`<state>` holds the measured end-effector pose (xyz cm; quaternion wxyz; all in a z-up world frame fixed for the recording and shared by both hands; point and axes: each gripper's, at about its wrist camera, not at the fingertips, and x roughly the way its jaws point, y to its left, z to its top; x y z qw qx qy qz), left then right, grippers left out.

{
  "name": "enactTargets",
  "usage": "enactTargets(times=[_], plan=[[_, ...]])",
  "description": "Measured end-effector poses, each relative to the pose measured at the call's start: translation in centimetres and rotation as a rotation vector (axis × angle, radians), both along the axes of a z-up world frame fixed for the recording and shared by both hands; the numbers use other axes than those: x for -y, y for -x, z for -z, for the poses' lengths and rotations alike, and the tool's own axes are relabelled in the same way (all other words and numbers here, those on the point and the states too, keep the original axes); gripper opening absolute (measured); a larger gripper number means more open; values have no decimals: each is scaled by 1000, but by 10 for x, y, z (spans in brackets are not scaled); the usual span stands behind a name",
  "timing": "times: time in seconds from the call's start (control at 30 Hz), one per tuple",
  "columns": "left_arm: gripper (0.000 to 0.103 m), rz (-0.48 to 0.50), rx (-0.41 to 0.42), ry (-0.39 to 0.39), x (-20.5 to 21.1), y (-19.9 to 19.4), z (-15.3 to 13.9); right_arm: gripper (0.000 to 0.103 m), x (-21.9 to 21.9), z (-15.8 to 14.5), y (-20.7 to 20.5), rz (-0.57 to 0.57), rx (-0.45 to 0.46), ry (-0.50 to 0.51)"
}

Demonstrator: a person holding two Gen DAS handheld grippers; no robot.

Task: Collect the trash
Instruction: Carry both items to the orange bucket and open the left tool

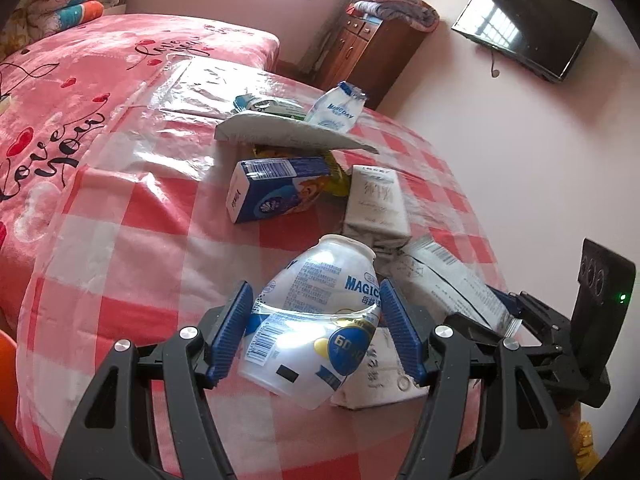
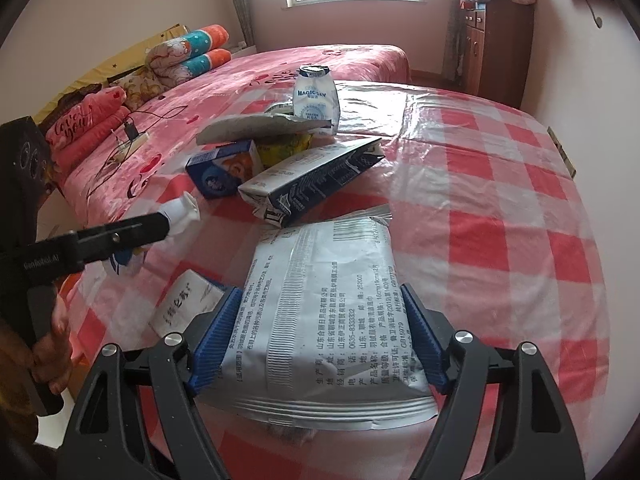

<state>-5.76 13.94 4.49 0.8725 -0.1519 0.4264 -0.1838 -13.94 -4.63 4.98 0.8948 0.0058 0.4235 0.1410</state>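
Note:
My left gripper (image 1: 316, 320) is shut on a crumpled white plastic bottle (image 1: 320, 312) with blue MAGIC print, just above the checked table (image 1: 132, 248). It also shows in the right wrist view (image 2: 180, 212), held by the left gripper (image 2: 120, 236). My right gripper (image 2: 318, 340) is shut on a silver wipes pack (image 2: 320, 320) with black print, lying on the table; the pack also shows in the left wrist view (image 1: 452, 280). Further back lie a blue carton (image 1: 276, 192), a dark milk carton (image 2: 312, 180) and a second white bottle (image 2: 316, 100).
A small tissue pack (image 2: 184, 304) lies left of the wipes pack. A grey flat sheet (image 1: 288, 132) rests on the pile with a yellow wrapper (image 2: 284, 148) under it. A pink bed (image 1: 80, 80) is beyond the table, a wooden cabinet (image 2: 500, 40) at the back wall.

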Motion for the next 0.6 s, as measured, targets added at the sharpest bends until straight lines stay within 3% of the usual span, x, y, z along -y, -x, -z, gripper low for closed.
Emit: enactTargets(times=[0.27, 0.6], plan=[[67, -1, 15, 9, -3, 21, -3, 78, 12, -20, 26, 31, 47, -45], [67, -27, 51, 22, -20, 42, -14, 77, -3, -41, 38, -12, 78, -95]])
